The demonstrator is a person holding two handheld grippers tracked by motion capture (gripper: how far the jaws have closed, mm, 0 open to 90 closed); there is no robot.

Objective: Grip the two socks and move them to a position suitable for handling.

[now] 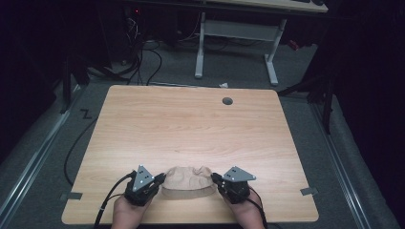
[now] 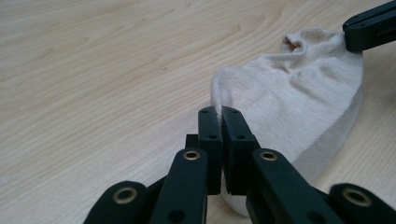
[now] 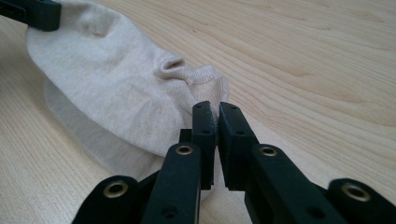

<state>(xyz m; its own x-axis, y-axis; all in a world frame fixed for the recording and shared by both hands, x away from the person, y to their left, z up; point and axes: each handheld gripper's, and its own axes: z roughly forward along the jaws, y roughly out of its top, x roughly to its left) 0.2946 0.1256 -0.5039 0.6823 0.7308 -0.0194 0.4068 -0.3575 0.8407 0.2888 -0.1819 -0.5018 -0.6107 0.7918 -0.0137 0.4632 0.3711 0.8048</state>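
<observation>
Both grippers pinching a beige sock (image 1: 187, 181) on the wooden table (image 1: 191, 124).
Left gripper (image 1: 161, 180) clamps one end, right gripper (image 1: 214, 179) the other; sock bunched between.

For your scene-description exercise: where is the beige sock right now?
In the high view the beige sock lies near the front edge of the wooden table, stretched between the left hand-held gripper and the right hand-held gripper, each pinching one end.

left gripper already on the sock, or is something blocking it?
Looks like yes: left gripper has its jaws shut on one end of the beige sock; right gripper pinches the other end. Nothing in between.
</observation>
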